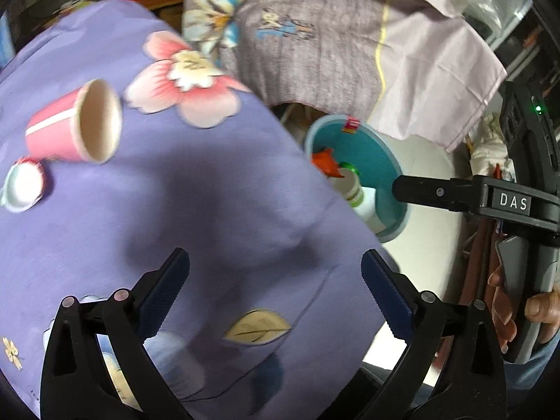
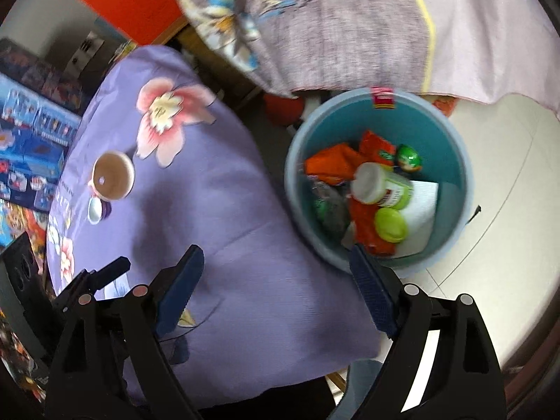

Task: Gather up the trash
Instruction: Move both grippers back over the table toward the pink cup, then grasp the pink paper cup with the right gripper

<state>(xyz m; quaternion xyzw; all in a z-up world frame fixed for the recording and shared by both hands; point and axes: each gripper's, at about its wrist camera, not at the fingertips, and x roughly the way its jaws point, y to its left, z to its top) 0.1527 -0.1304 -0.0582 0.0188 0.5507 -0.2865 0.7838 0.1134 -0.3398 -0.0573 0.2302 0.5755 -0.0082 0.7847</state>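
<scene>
A pink paper cup (image 1: 73, 122) lies on its side on the purple flowered tablecloth (image 1: 210, 192), far left, with a small white foil-edged cup (image 1: 22, 185) just below it. My left gripper (image 1: 276, 280) hovers open over bare cloth, well short of both. In the right wrist view the pink cup (image 2: 112, 175) and the white cup (image 2: 94, 208) sit at mid-left. My right gripper (image 2: 276, 280) is open and empty over the table's edge, beside a teal bin (image 2: 437, 133) on the floor. The bin holds orange wrappers, a bottle, a green lid and white paper.
A lilac sheet (image 2: 350, 28) hangs behind the bin. Colourful boxes (image 2: 31, 133) stand left of the table. Pale floor tiles (image 2: 507, 192) lie to the right. A person's hand (image 1: 525, 308) holds the right gripper, one finger (image 1: 420, 190) of which reaches over the bin (image 1: 371, 154).
</scene>
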